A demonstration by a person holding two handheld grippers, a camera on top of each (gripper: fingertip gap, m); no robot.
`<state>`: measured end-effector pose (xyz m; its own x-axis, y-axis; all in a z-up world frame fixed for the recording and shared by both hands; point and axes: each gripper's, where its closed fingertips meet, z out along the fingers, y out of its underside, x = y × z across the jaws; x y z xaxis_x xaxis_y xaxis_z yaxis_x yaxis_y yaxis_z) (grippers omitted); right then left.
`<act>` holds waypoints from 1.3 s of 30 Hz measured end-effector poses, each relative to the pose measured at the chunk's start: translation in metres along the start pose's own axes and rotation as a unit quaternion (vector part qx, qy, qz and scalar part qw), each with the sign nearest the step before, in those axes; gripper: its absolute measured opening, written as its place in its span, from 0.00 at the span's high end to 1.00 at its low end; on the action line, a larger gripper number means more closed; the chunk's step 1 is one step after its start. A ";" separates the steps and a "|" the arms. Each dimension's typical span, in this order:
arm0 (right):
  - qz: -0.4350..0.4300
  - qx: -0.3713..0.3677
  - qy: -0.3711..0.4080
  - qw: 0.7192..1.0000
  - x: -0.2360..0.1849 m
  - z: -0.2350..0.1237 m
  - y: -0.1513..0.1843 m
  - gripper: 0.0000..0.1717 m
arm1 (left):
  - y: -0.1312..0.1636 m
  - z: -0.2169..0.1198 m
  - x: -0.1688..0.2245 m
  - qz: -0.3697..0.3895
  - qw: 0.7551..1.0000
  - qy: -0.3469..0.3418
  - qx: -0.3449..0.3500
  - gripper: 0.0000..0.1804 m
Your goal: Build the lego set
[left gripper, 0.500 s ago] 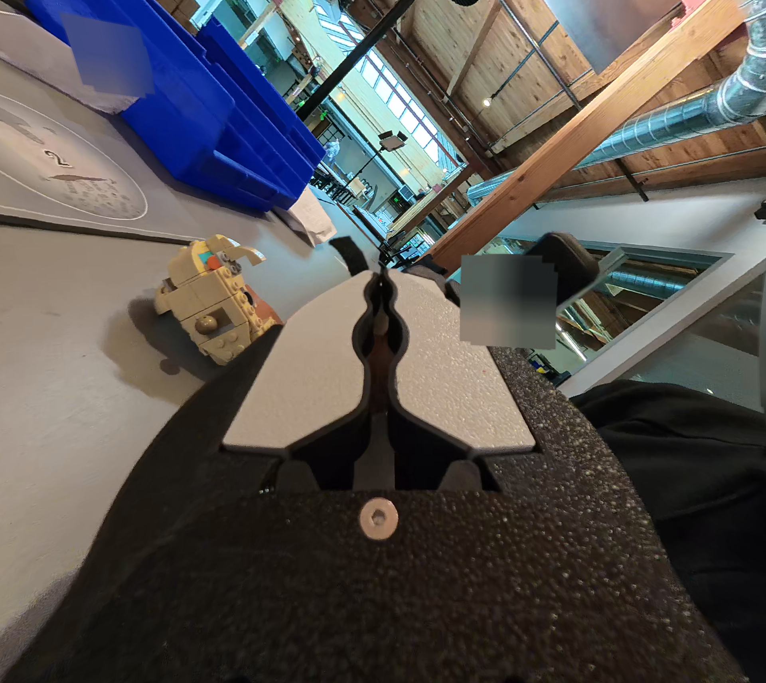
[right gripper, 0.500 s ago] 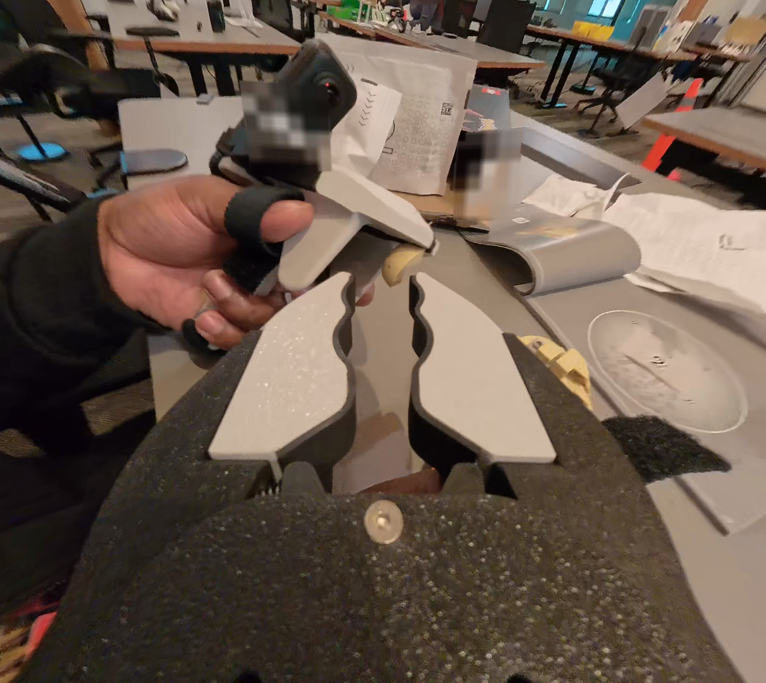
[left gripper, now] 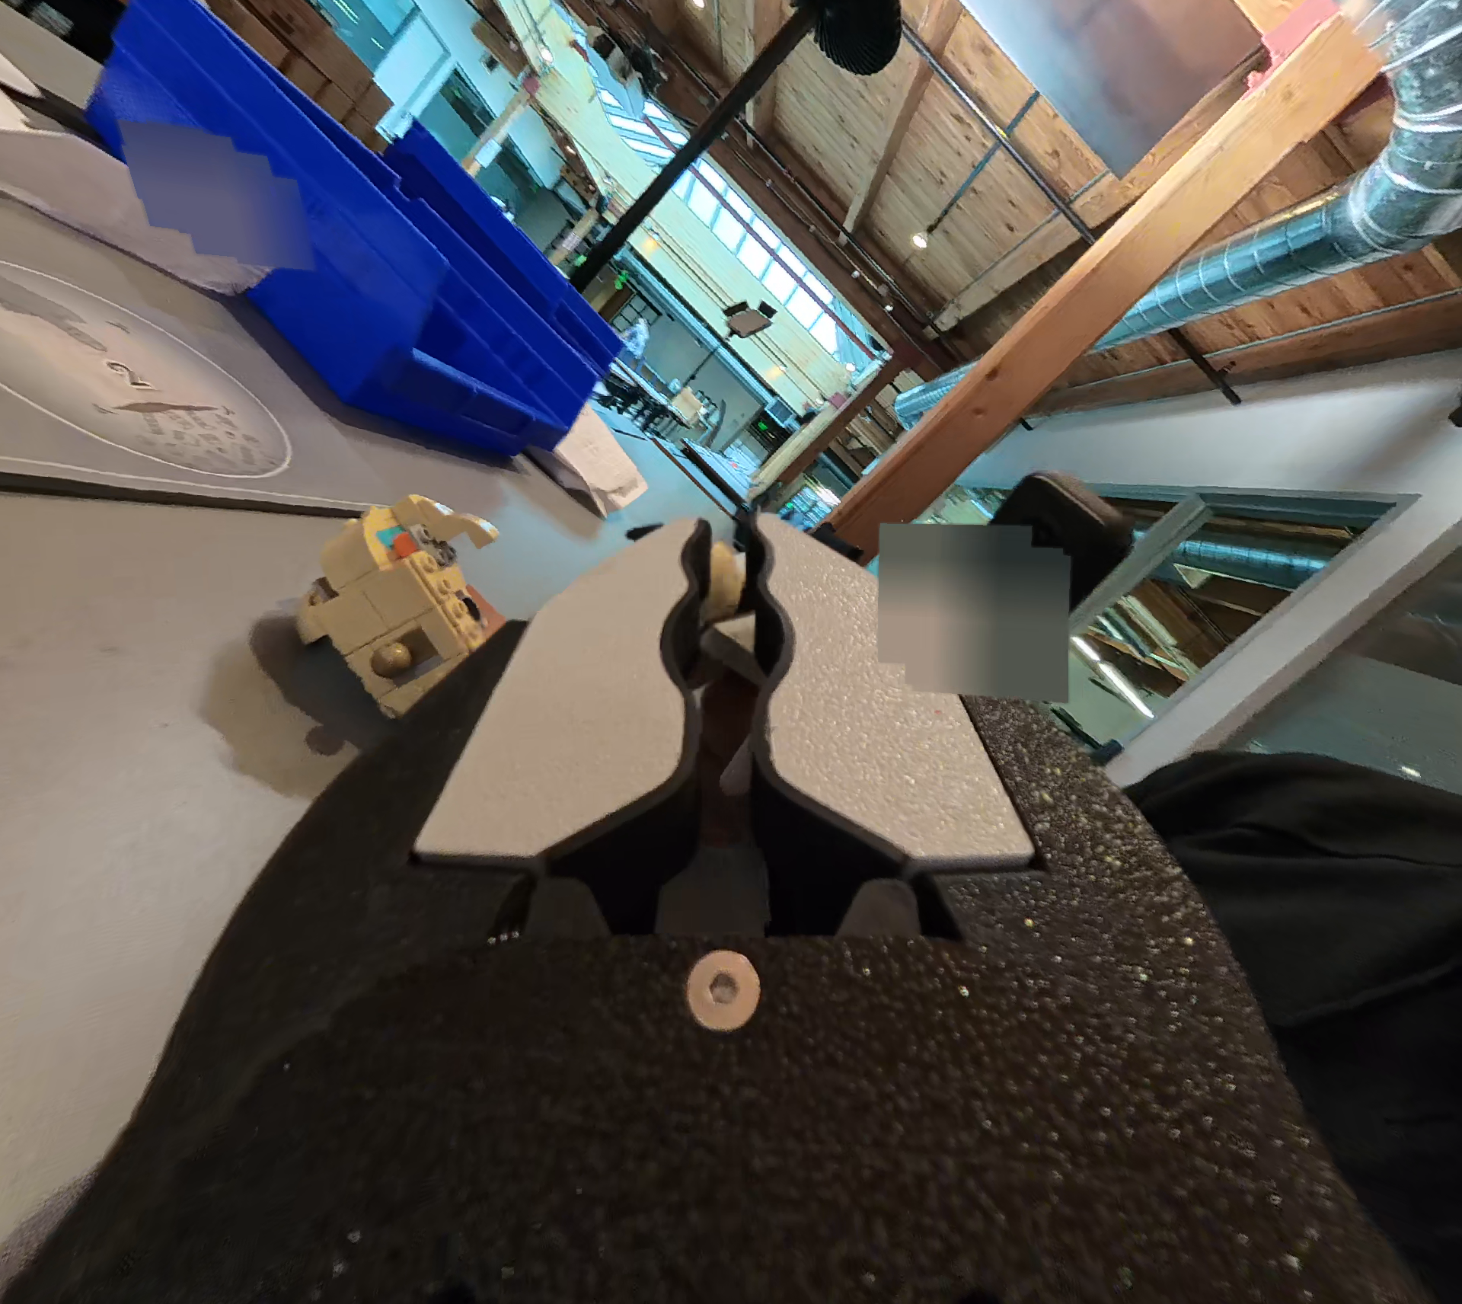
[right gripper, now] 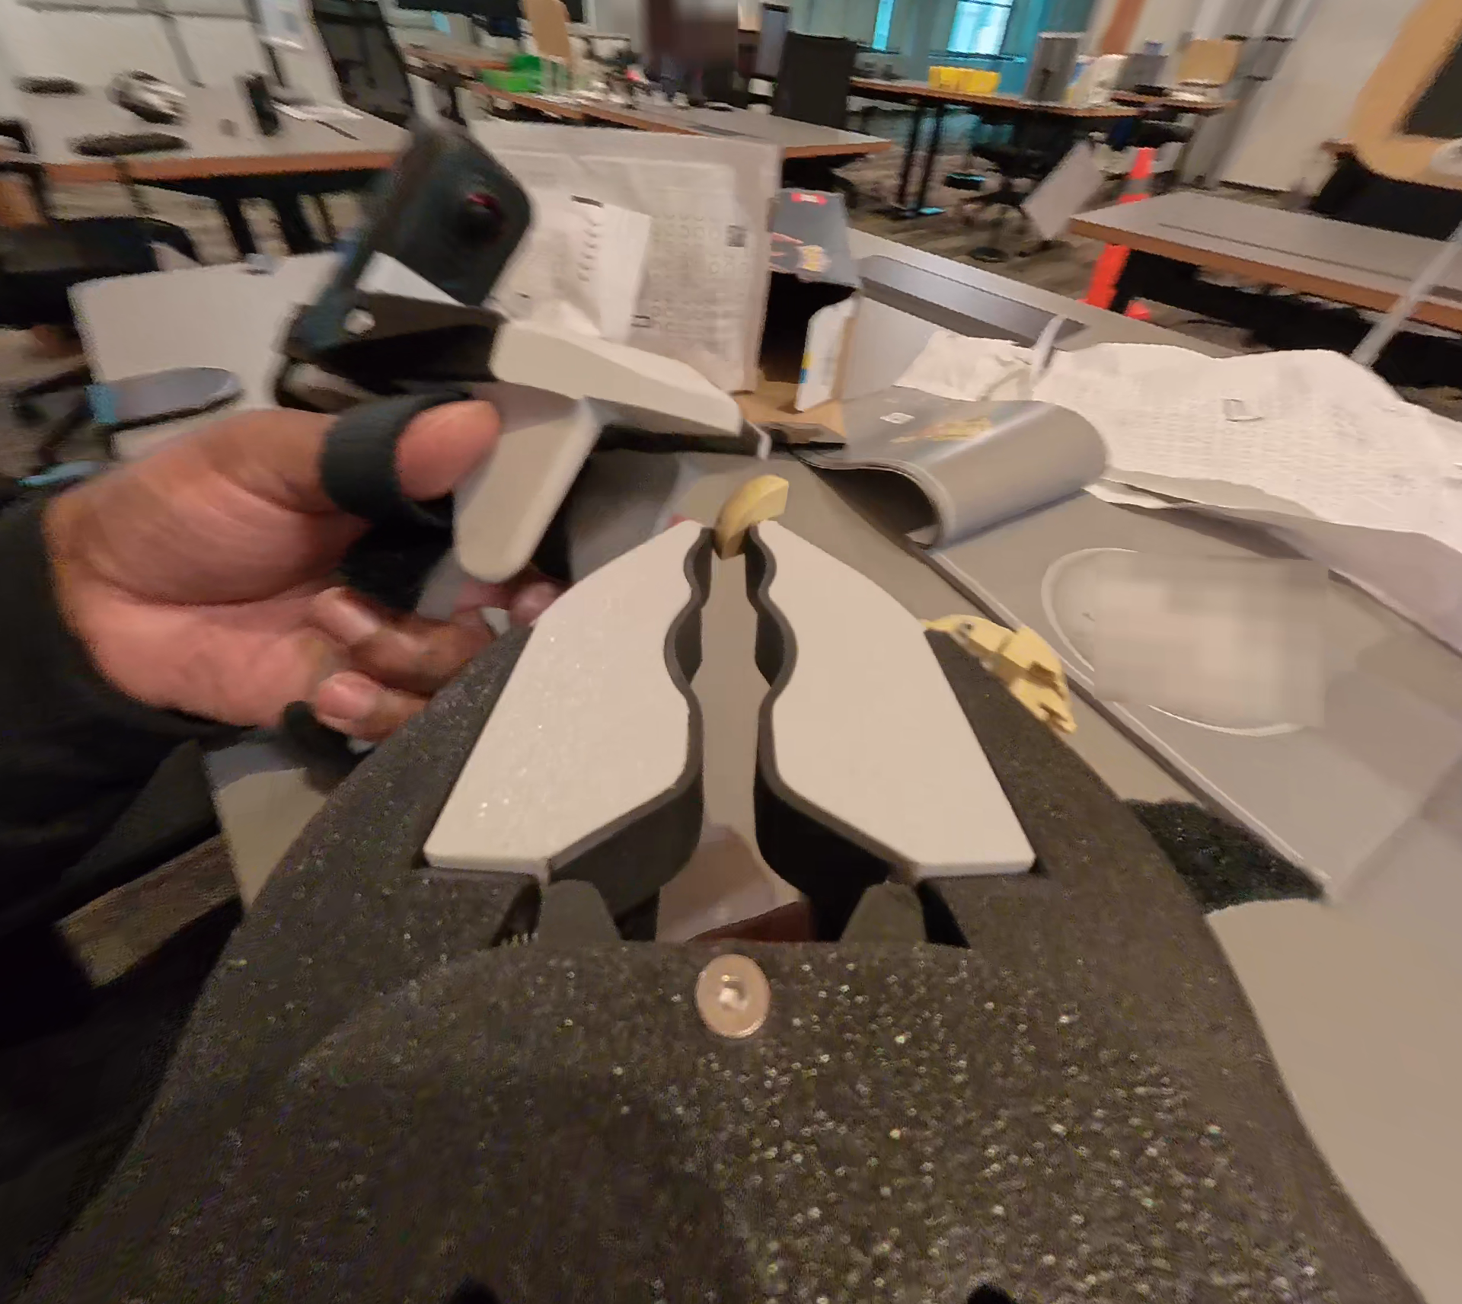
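Because the right gripper point(right gripper: 732, 538) pinches the small tan curved piece point(right gripper: 751, 502) only at its fingertips, just beside the left gripper point(left gripper: 724, 538) with narrowly parted fingers, a slight twist may drop it onto the grey table point(right gripper: 1187, 831) near the tan brick figure point(left gripper: 392, 601).

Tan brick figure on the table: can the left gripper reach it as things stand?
Probably yes. The brick figure lies on the grey table just left of the left gripper, with nothing between them; its narrow jaws would have to open wider.
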<state>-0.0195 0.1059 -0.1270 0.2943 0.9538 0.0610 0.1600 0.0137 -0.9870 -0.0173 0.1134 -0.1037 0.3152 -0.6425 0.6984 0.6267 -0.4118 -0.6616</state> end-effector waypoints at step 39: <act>-0.234 0.018 0.119 0.965 0.006 -0.012 0.001 0.89 | 0.022 0.002 0.001 0.023 0.997 -0.028 -0.065 0.92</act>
<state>-0.0066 0.1077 -0.1257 0.4067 0.7439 0.5303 0.2973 0.4411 -0.8468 -0.0019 0.1045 -0.1169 0.3834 -0.6270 0.6781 0.5134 -0.4657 -0.7208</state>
